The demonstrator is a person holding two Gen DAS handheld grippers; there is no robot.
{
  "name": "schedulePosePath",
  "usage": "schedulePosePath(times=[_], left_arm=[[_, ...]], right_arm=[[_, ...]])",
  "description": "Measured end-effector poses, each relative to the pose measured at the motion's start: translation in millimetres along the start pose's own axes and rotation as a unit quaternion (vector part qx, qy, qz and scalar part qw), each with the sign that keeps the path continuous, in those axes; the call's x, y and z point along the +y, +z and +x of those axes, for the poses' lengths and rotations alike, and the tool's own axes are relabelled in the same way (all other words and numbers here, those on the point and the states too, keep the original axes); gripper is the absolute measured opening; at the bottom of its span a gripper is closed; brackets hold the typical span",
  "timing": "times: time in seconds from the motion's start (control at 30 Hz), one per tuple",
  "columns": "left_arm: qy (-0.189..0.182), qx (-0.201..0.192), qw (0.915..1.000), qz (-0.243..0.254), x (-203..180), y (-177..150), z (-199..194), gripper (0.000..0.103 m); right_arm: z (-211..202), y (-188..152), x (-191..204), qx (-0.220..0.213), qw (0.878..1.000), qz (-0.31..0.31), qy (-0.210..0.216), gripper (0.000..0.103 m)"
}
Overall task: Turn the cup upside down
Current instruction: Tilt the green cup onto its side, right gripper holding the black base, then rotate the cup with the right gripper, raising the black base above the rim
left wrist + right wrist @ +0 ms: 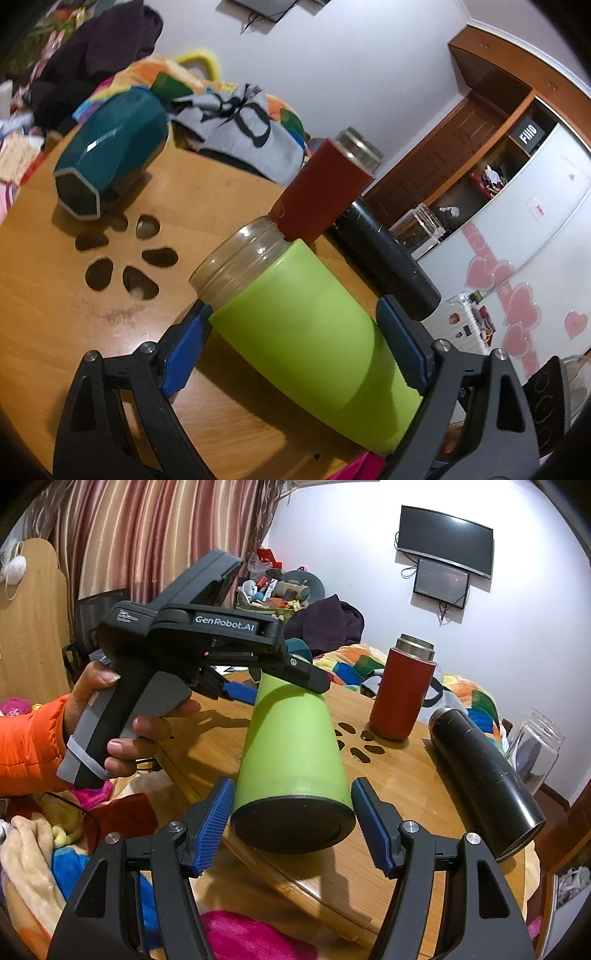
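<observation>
The cup is a glass tumbler with a lime green sleeve and a clear rim. It is tilted, almost lying over the wooden table. My left gripper is shut on the cup's sleeve, a blue pad on each side. In the right wrist view the cup points its black base toward the camera. The left gripper grips it near the far end. My right gripper is open, its blue pads either side of the base and apart from it.
A red flask stands behind the cup. A black flask lies on its side at the right. A teal faceted cup lies at the back left. A clear jar stands at the table's right edge. Blankets surround the table.
</observation>
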State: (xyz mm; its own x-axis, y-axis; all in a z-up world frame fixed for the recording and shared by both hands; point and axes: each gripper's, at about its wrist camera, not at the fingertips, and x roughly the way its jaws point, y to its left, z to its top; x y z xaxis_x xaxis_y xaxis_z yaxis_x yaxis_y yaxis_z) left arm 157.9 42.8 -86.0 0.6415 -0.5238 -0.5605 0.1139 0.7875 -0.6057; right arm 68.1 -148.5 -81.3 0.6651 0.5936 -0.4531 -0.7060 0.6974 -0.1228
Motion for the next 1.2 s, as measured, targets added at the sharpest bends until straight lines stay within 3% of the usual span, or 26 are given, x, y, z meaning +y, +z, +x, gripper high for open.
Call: schedulePosePath(times=[0.4,0.43,0.5,0.63,0.73,0.87,1.0,1.17,1.2], left_arm=[[-0.005,0.025,0.9991,-0.035,14.9,-4.5,0.8,0.092],[-0.003,0.025,0.9991,-0.034,14.9,-5.3,-0.6,0.092],[0.024,0.012,0.9995,-0.019,13.6,-7.9,-8.4,0.103],[0.021,0.012,0.9996,-0.018,21.6,-12.1,-20.2,0.103],[0.043,0.004,0.9990,-0.012,24.2,-11.3,-30.1,0.103],[0.070,-0.032,0.9959,0.046,2.1,-10.6,-47.2,0.103],[0.118,-0.070,0.9792,0.149,-41.3,-11.8,-50.4,0.103],[0.131,-0.064,0.9678,0.205,-66.1,-15.7,-34.3,0.102],[0.131,-0.063,0.9669,0.210,-67.8,-16.8,-32.2,0.097]], right_arm=[[0.8,-0.8,-1.8,-0.001,1.000,0.003,0.013,0.062],[1.0,-1.0,-2.1,-0.001,1.000,0.004,0.013,0.062],[0.9,-1.5,-3.5,-0.003,1.000,0.007,0.014,0.062],[0.3,-2.9,-8.7,-0.004,1.000,0.020,0.017,0.062],[-0.2,-3.6,-8.9,-0.006,1.000,0.025,0.014,0.063],[2.2,-5.7,-5.2,-0.004,1.000,0.022,0.006,0.066],[8.4,-7.4,-7.6,0.004,0.999,0.036,0.010,0.066],[16.8,-11.3,-9.7,0.019,0.998,0.054,0.013,0.068],[18.4,-12.6,-9.7,0.023,0.998,0.058,0.012,0.068]])
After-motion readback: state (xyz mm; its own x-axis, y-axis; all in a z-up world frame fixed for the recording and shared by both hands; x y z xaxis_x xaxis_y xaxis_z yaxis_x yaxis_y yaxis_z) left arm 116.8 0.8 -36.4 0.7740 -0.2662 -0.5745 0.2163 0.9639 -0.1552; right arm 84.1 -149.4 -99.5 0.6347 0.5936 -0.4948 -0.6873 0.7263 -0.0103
